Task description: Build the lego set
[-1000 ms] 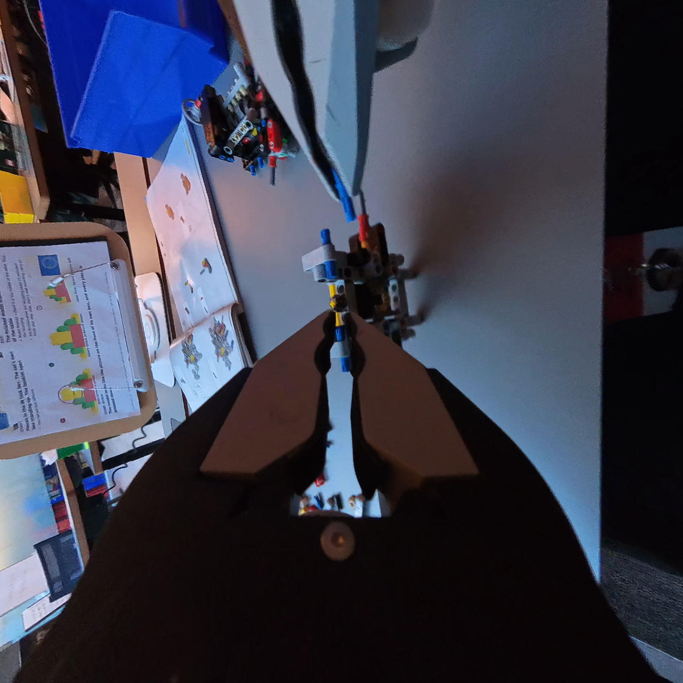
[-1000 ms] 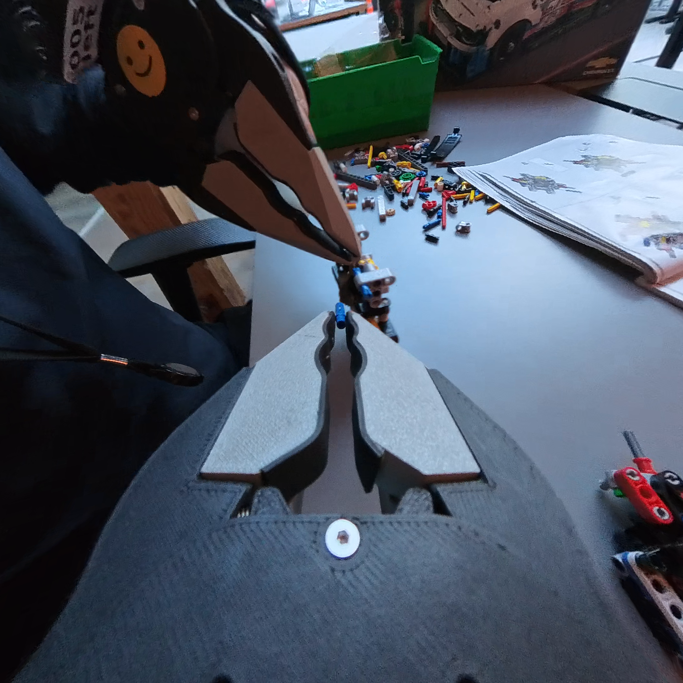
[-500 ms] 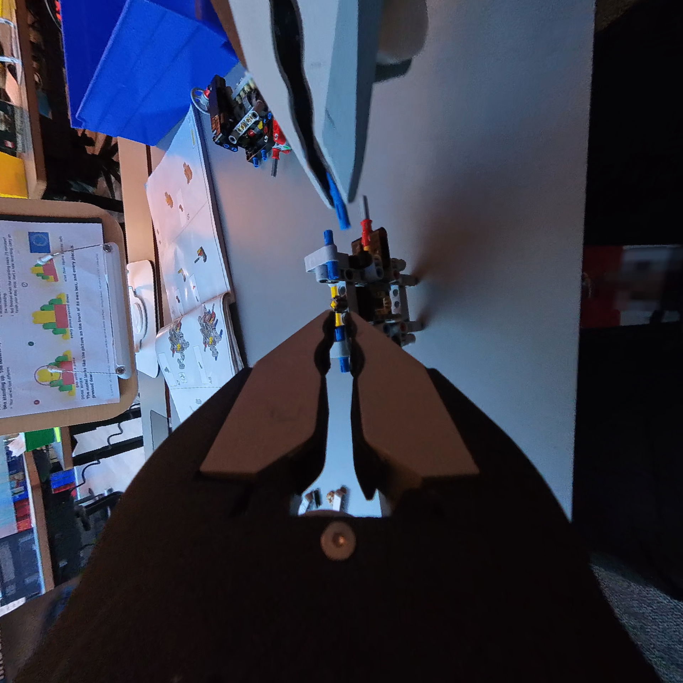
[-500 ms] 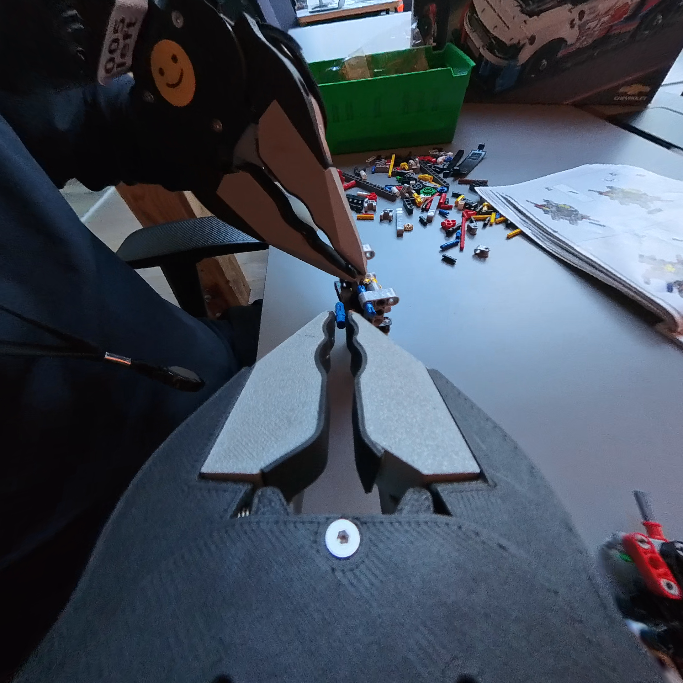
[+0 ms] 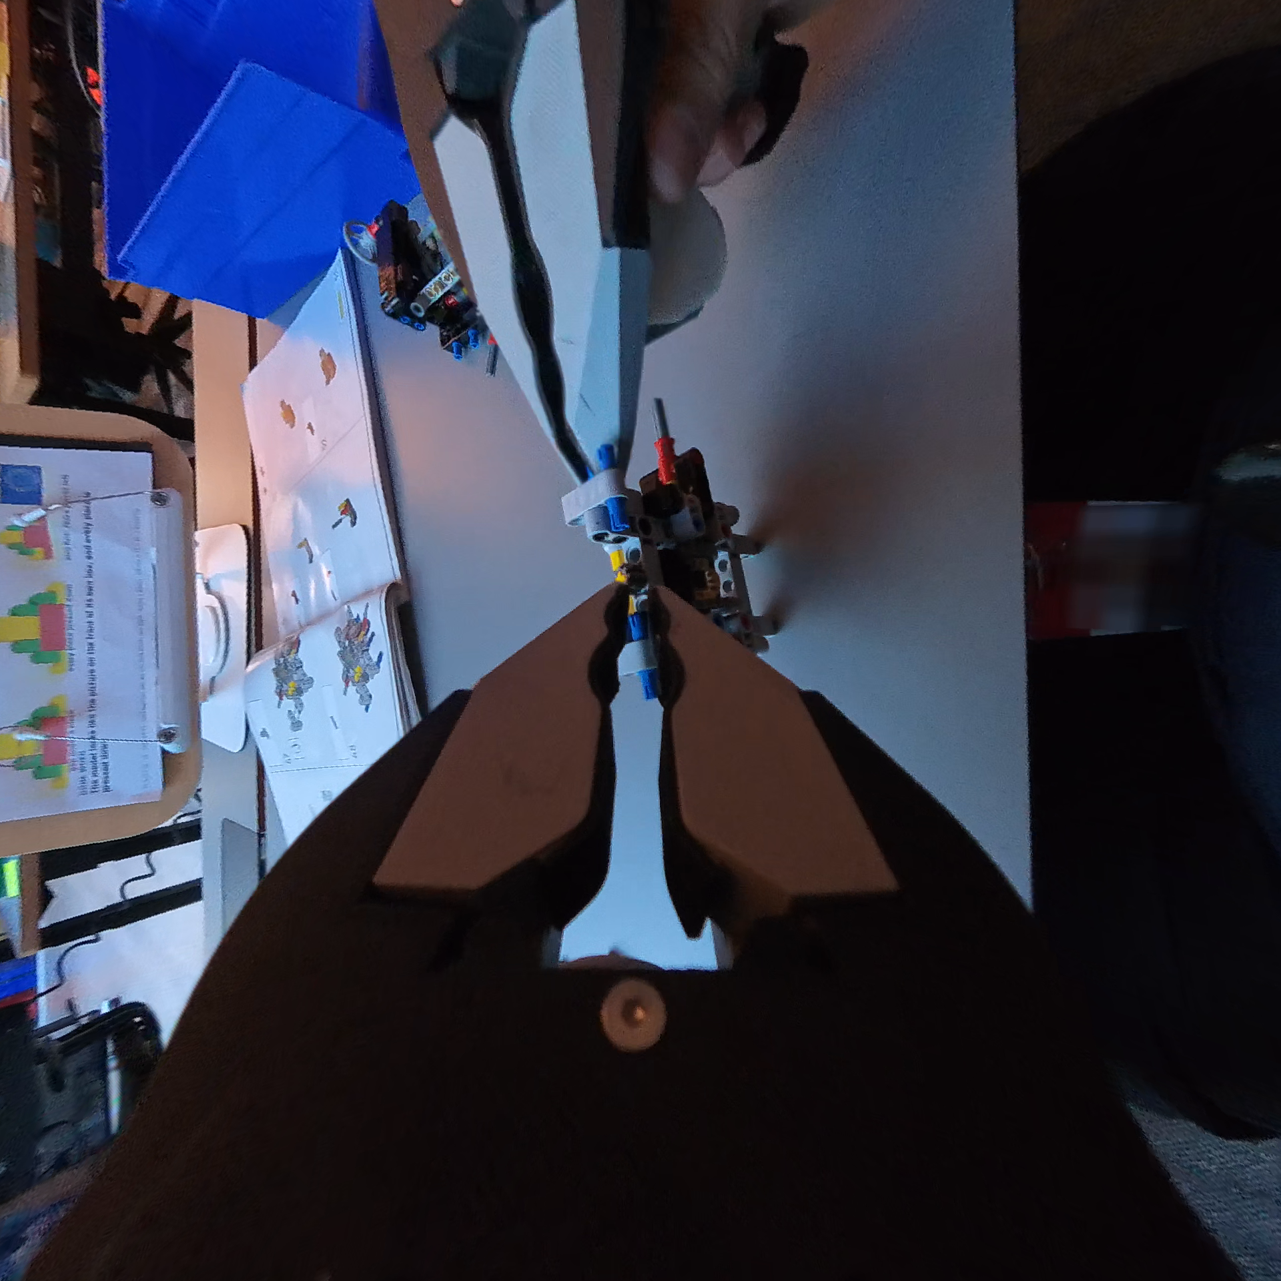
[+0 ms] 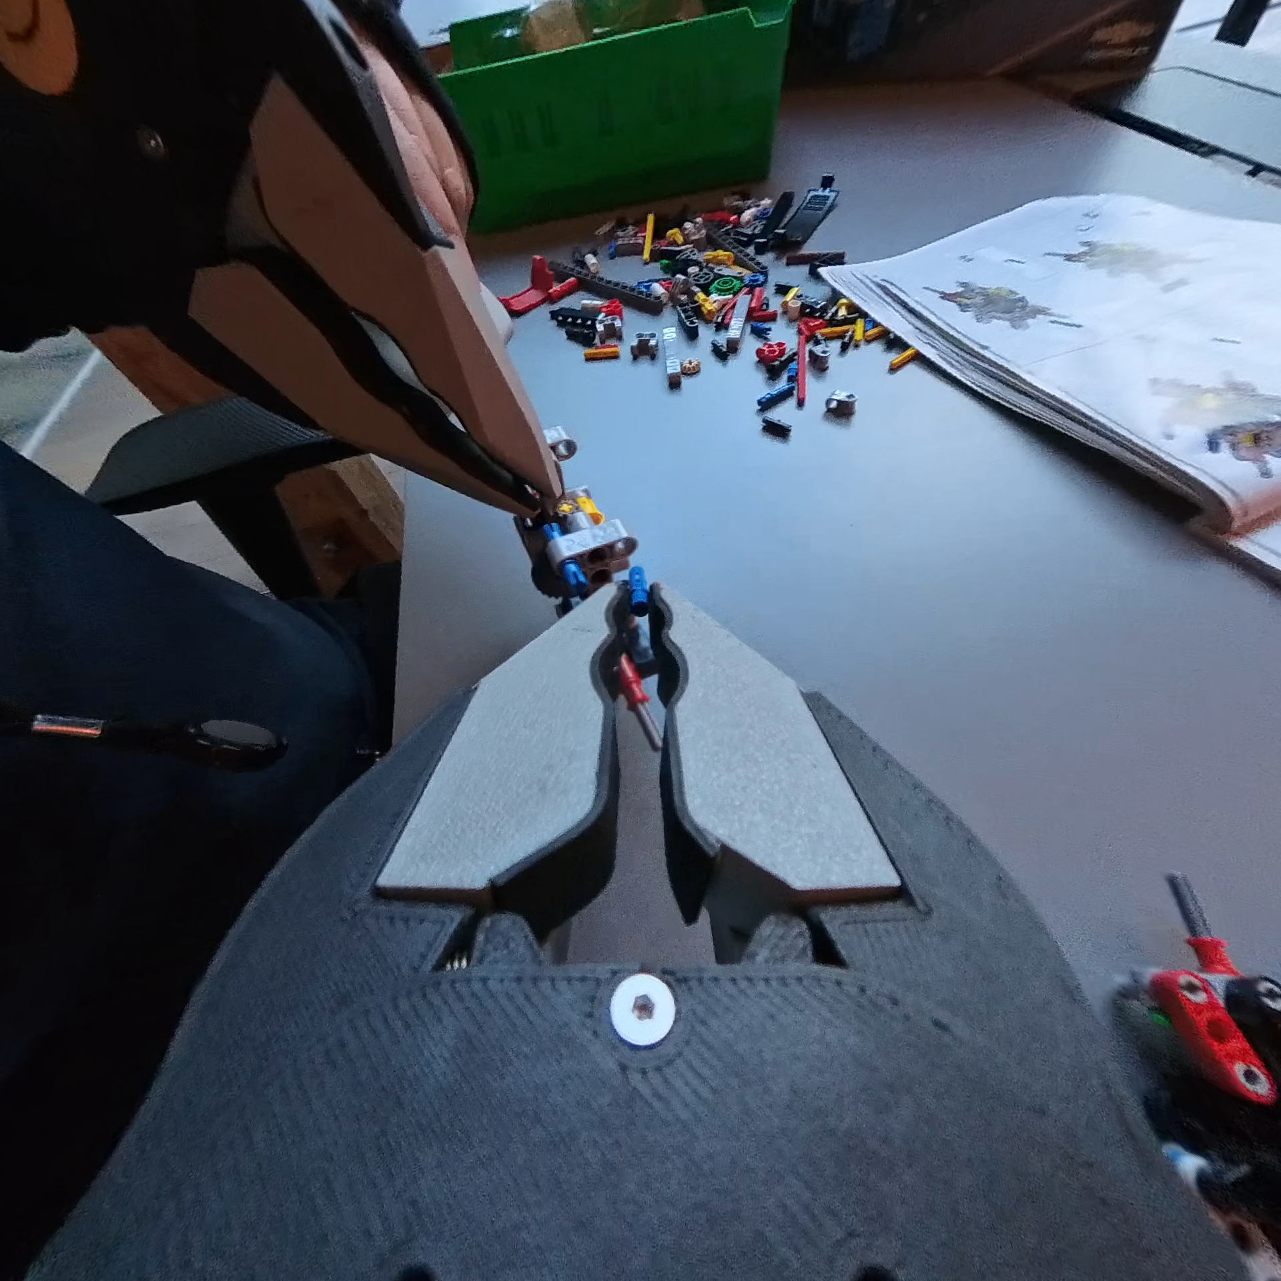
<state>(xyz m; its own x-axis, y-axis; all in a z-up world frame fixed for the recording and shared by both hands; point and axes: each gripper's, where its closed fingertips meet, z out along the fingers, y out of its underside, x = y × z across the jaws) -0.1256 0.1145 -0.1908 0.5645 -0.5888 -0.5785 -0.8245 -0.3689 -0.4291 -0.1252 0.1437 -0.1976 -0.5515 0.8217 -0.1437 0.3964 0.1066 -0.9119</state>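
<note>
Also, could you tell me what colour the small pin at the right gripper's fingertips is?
The pin is blue, clearest in the right wrist view.

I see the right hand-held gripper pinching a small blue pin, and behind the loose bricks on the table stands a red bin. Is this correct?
Not quite: the bin is green, not red, as the right wrist view shows. The rest holds: the right hand-held gripper pinches a small blue pin, and the bin stands behind the loose bricks on the table.

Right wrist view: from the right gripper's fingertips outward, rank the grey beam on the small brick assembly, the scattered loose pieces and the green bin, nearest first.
From the right gripper:
1. Grey beam on the small brick assembly, just ahead and slightly left of the tips.
2. Scattered loose pieces, farther up the table, ahead and a little right.
3. Green bin, behind the pieces at the table's far end.
</note>
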